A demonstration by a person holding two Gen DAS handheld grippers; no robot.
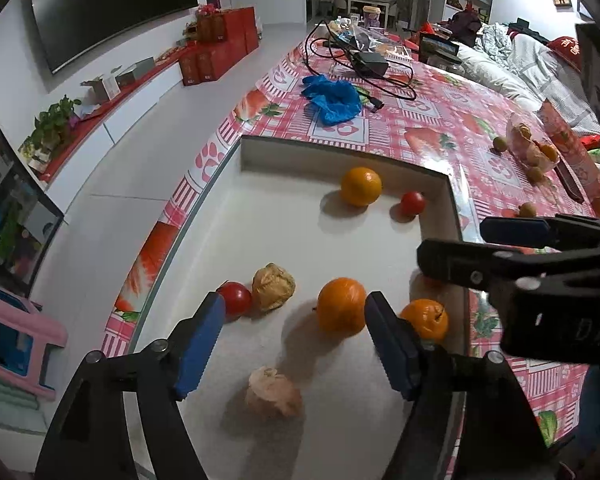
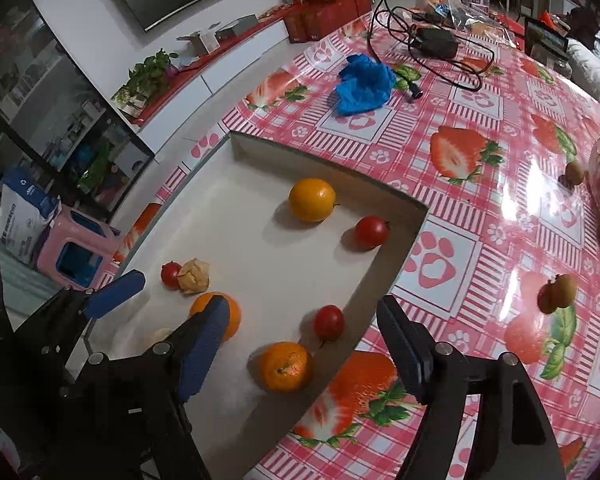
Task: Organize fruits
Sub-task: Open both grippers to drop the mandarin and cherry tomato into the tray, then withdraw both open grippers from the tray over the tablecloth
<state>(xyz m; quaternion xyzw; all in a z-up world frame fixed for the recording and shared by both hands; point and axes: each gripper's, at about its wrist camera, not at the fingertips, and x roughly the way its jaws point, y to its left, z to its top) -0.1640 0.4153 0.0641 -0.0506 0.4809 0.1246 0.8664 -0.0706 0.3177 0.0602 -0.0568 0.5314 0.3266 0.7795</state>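
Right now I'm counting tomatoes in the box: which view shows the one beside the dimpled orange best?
The right wrist view: the tomato sits unobstructed behind the dimpled orange. In the left wrist view the right hand-held gripper covers nearly all of it.

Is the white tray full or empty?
Neither: the tray holds some oranges and tomatoes, with bare floor between.

Dim indoor light from overhead; soft shadows fall toward the jaws, glare streaks the worktop (image 2: 536, 184) beyond them, and fisheye edges bend and darken.
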